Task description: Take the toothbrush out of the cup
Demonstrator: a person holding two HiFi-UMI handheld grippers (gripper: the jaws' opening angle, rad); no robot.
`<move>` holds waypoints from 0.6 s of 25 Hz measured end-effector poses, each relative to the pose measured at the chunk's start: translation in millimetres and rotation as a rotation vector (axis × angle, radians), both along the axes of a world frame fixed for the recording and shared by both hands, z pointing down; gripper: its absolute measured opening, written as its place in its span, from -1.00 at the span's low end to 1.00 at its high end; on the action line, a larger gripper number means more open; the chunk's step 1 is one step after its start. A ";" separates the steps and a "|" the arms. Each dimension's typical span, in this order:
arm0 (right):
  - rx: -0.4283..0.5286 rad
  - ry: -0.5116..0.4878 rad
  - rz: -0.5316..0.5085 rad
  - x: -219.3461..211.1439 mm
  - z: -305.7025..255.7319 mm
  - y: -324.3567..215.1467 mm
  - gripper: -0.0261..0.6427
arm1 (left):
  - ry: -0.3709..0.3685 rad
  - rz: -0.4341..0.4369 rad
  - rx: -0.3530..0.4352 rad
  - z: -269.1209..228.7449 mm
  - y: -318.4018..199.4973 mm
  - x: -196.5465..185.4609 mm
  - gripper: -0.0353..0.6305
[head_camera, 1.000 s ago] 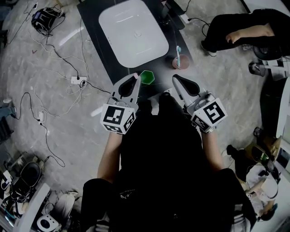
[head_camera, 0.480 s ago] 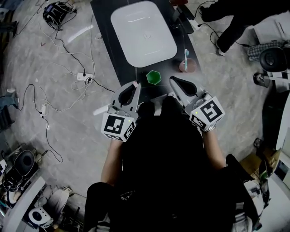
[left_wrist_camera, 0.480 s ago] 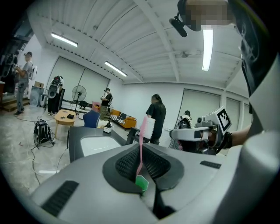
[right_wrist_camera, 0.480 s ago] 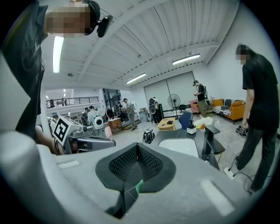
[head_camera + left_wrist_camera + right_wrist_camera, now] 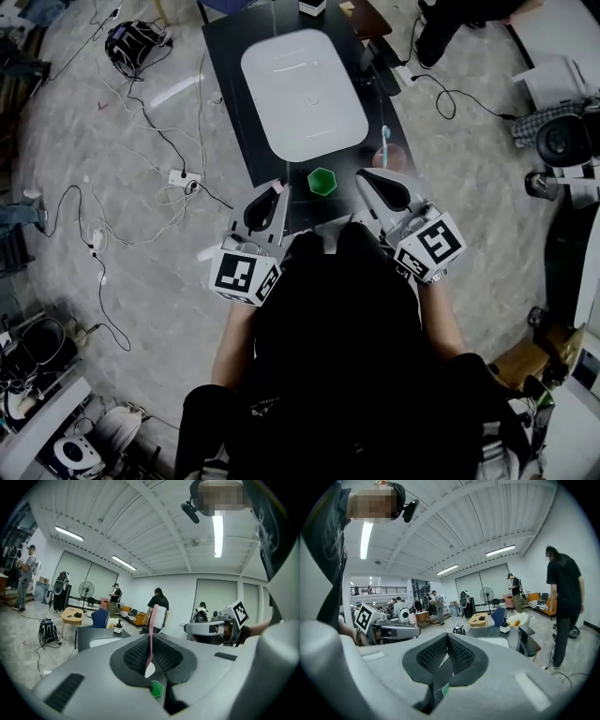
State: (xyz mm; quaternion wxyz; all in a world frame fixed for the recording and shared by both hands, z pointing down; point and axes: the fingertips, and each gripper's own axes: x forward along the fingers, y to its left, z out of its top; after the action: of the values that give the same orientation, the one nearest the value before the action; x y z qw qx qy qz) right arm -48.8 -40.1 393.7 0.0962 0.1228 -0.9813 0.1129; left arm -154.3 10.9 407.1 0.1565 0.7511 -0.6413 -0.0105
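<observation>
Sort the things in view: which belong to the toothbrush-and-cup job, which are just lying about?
Job: cup; blue toothbrush standing in it; pink toothbrush clamped in left gripper; right gripper, shut, empty.
Lying about: white basin; green hexagonal item; floor cables; power strip.

The basin [image 5: 303, 94] fills most of the bench [image 5: 251, 117]. Its near strip lies bare save a green tub [image 5: 322, 180] and, seemingly at the right edge, a cup [image 5: 397, 156].

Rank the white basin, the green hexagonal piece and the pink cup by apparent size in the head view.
1. white basin, by far the largest.
2 and 3. pink cup and green hexagonal piece look about alike, so they are left unranked.
</observation>
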 end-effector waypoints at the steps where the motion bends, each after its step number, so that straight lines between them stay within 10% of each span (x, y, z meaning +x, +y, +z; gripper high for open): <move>1: 0.008 -0.008 0.003 0.1 -4.0 -2.1 -0.91 | -0.003 -0.003 0.012 -5.5 -2.1 -1.7 -0.85; 15: 0.105 -0.156 0.029 2.7 -80.4 -21.3 -0.91 | -0.058 -0.032 0.151 -86.8 -14.3 -13.5 -0.85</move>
State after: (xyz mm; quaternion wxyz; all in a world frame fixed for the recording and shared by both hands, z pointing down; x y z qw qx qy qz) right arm -46.2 -61.4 313.4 0.0112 0.1326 -0.9885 0.0720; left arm -167.7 -3.4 320.4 0.0806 0.7503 -0.6549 -0.0397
